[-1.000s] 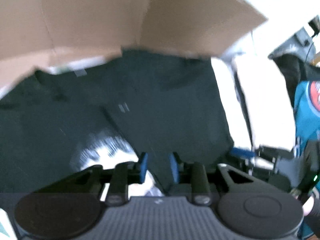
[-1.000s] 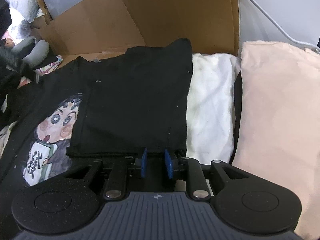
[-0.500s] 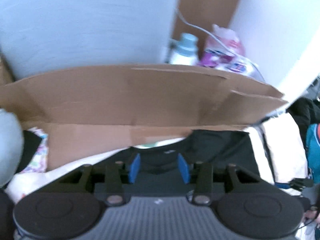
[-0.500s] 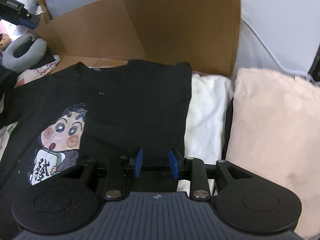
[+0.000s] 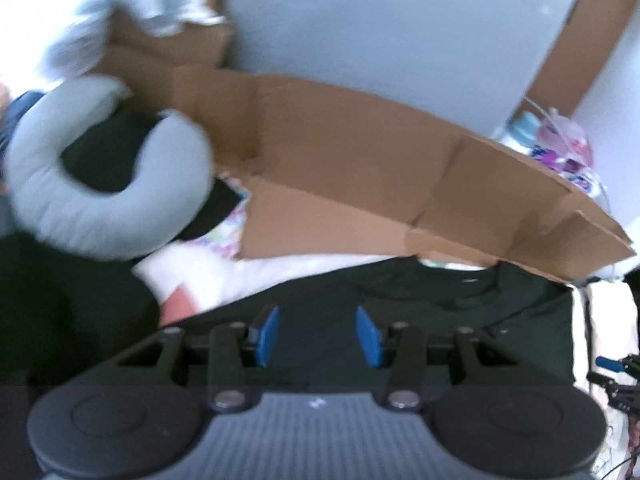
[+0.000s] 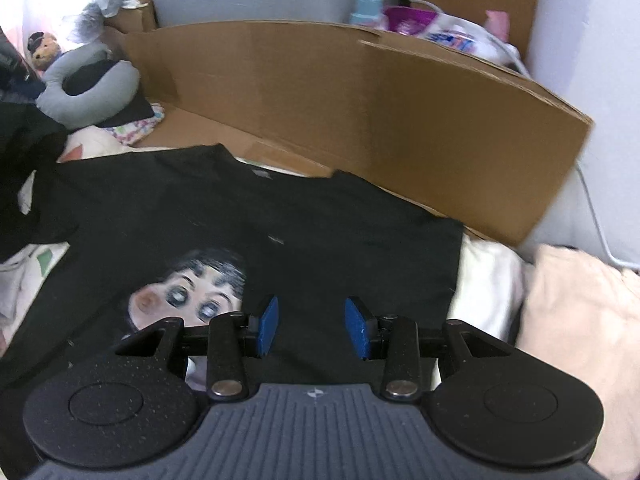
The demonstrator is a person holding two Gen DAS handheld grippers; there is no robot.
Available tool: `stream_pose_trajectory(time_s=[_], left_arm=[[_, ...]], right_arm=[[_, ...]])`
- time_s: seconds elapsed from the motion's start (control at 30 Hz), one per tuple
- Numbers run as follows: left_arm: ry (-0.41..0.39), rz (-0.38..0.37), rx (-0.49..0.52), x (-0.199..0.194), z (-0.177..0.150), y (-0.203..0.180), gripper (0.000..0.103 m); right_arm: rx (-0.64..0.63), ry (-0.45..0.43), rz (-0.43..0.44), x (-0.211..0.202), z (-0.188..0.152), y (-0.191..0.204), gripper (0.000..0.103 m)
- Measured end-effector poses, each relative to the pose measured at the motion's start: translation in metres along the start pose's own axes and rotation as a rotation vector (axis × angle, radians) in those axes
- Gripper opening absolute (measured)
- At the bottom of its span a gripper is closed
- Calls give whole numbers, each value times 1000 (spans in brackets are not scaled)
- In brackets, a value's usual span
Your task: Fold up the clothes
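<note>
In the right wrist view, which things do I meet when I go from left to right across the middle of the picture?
Grey neck pillow → black T-shirt with cartoon face print → white cloth → pale pink cloth.

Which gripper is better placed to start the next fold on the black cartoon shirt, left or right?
Probably the right gripper. It looks squarely down over the black shirt, its opening jaws empty, near the shirt's right edge. The left gripper, also empty, sits over the shirt's far-left edge, aimed toward the cardboard.
</note>
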State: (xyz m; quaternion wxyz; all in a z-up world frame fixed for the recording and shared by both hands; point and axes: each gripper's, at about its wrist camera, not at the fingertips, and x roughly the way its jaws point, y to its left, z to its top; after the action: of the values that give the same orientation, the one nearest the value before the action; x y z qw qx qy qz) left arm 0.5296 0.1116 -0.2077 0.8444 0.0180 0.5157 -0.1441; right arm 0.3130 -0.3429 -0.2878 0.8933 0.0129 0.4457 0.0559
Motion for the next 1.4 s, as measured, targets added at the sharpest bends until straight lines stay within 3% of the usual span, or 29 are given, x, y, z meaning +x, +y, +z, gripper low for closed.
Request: stream_pose_trajectory(time_s=[0.23, 0.57, 0.73, 1.07, 1.4], left_arm=[[-43, 65, -117, -20, -59, 50, 50], [-113, 117, -298, -8, -136, 84, 55], [-159, 145, -404, 12, -167, 83, 55], [-291, 300, -463, 48, -224, 59, 55], [-468, 440, -534, 75, -243, 49, 54]], right_arm=[[-59, -10, 67, 17, 29, 51, 44], [-165, -1, 121, 37, 76, 125, 44], [-198, -14, 182, 59, 89, 155, 44], [-310, -39, 340, 139, 91, 208, 44], [-356, -82, 430, 177, 96, 267, 44]])
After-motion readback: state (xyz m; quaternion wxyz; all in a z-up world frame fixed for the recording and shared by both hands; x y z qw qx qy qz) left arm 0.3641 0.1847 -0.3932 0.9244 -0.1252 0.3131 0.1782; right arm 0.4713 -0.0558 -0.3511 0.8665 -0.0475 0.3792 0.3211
